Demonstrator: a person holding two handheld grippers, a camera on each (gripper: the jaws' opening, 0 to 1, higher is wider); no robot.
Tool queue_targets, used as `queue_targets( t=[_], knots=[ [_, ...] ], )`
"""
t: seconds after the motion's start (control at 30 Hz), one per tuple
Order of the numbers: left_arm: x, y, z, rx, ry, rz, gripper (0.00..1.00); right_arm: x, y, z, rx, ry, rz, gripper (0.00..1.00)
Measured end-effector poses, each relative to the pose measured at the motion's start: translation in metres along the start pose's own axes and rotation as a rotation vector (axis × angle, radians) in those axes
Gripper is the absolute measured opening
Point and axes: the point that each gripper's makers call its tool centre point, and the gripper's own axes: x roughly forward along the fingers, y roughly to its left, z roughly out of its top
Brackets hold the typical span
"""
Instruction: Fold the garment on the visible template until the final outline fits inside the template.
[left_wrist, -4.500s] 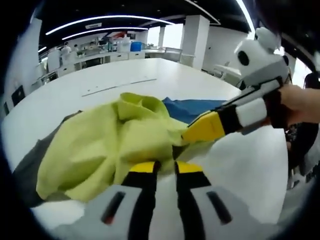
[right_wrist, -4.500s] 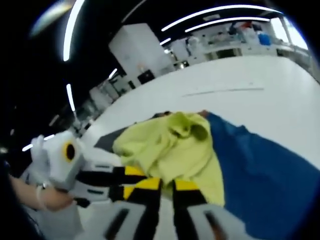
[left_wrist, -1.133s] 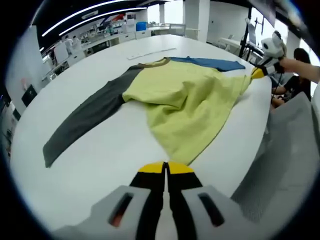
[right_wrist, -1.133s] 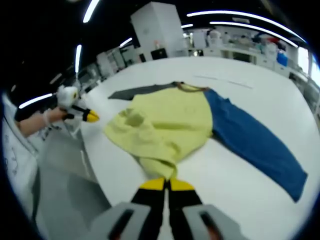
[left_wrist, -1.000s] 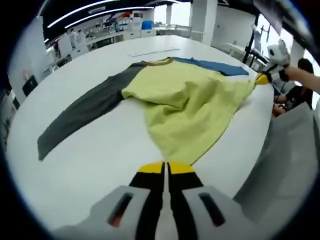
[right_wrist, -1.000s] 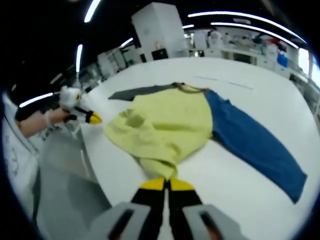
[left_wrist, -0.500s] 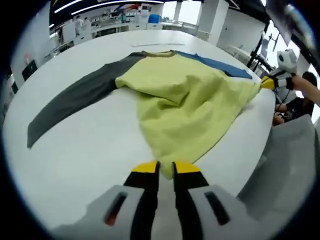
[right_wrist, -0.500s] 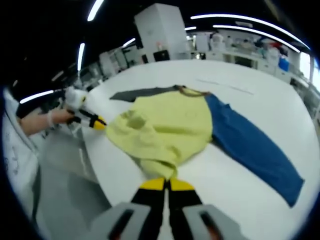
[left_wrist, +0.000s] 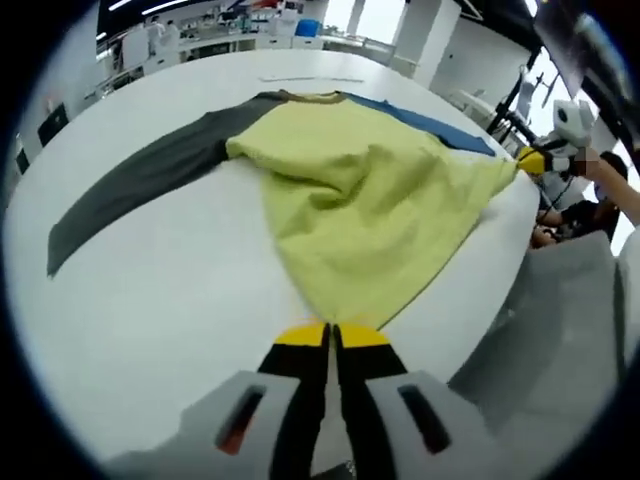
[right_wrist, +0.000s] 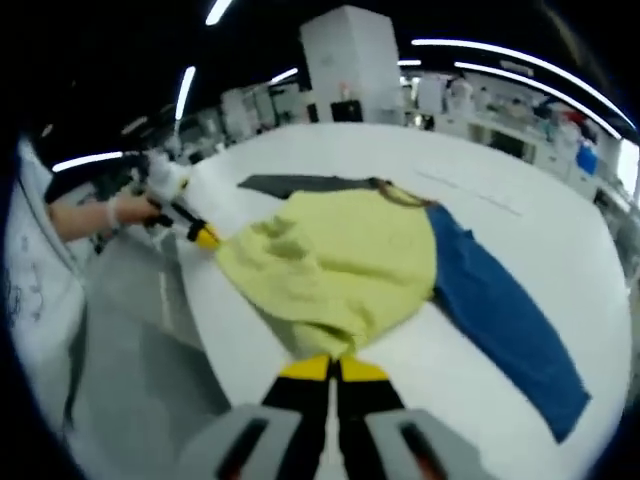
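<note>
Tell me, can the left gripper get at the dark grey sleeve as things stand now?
Probably not at once: the left gripper looks shut on the yellow hem of the garment. The dark grey sleeve lies flat and uncovered on the white table, so releasing first would leave the way free.

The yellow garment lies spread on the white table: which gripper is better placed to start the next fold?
Neither clearly. Left gripper and right gripper each pinch a hem corner of the garment, fingers shut, so they would probably fold together.
</note>
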Motion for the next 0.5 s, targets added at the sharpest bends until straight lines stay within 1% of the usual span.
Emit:
queue_targets(
  t=[0.07, 0.1, 0.17, 0.23, 0.3, 0.4, 0.5],
  knots=[
    [-0.006, 0.001, -0.006, 0.004, 0.021, -0.002, 0.00, 0.001, 0.012, -0.006, -0.024, 0.024, 0.031, 0.00],
    [-0.009, 0.006, -0.011, 0.005, 0.032, 0.001, 0.00, 0.002, 0.017, -0.009, -0.037, 0.036, 0.046, 0.00],
    [-0.012, 0.008, -0.015, 0.004, 0.043, 0.006, 0.00, 0.005, 0.024, -0.015, -0.055, 0.056, 0.058, 0.00],
    [-0.016, 0.010, -0.021, 0.002, 0.062, 0.009, 0.00, 0.009, 0.031, -0.025, -0.090, 0.094, 0.073, 0.00],
    [-0.018, 0.010, -0.028, 0.001, 0.079, 0.015, 0.00, 0.014, 0.039, -0.033, -0.107, 0.122, 0.087, 0.00],
    [-0.021, 0.010, -0.033, -0.009, 0.095, 0.015, 0.00, 0.020, 0.050, -0.046, -0.148, 0.168, 0.105, 0.00],
    [-0.023, 0.013, -0.036, -0.006, 0.105, 0.022, 0.00, 0.024, 0.058, -0.054, -0.174, 0.194, 0.122, 0.00]
  ],
)
